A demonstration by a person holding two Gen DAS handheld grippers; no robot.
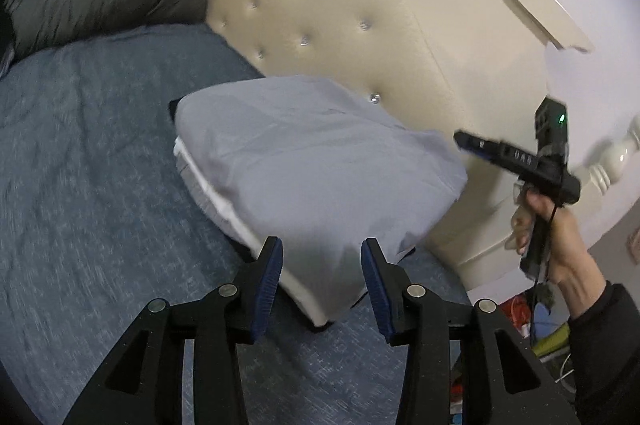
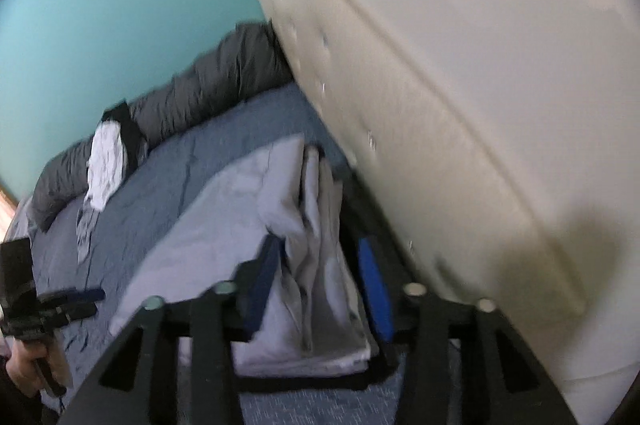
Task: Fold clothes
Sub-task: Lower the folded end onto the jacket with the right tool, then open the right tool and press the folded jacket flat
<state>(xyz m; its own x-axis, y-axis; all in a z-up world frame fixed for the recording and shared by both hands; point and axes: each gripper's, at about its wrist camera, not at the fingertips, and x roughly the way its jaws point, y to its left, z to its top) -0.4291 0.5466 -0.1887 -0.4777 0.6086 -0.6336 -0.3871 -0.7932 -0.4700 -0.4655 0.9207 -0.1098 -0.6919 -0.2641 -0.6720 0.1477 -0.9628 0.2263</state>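
- Standing apart, the blue-padded jaws of the left hand-held gripper point(image 1: 322, 285) hover just short of the near corner of the folded clothes point(image 1: 316, 165); nothing is pinched between them, so it is released.
- Framing the right-hand edge of the same pile in its own view, the right hand-held gripper point(image 2: 320, 289) has layered folds of cloth point(image 2: 316, 265) lying between its blue pads; the picture is blurred, and I cannot tell whether the pads press on the cloth.
- From the left view, that gripper shows to the right of the pile, held by a hand point(image 1: 552, 225) in a dark sleeve.
- The pile, light grey on top with white layers beneath, lies on the blue bed cover point(image 1: 88, 165), close to the cream tufted headboard point(image 1: 320, 9).
- Farther back, a crumpled white garment point(image 2: 105, 161) rests against a dark grey rolled quilt point(image 1: 112, 1) along the teal wall point(image 2: 120, 5).
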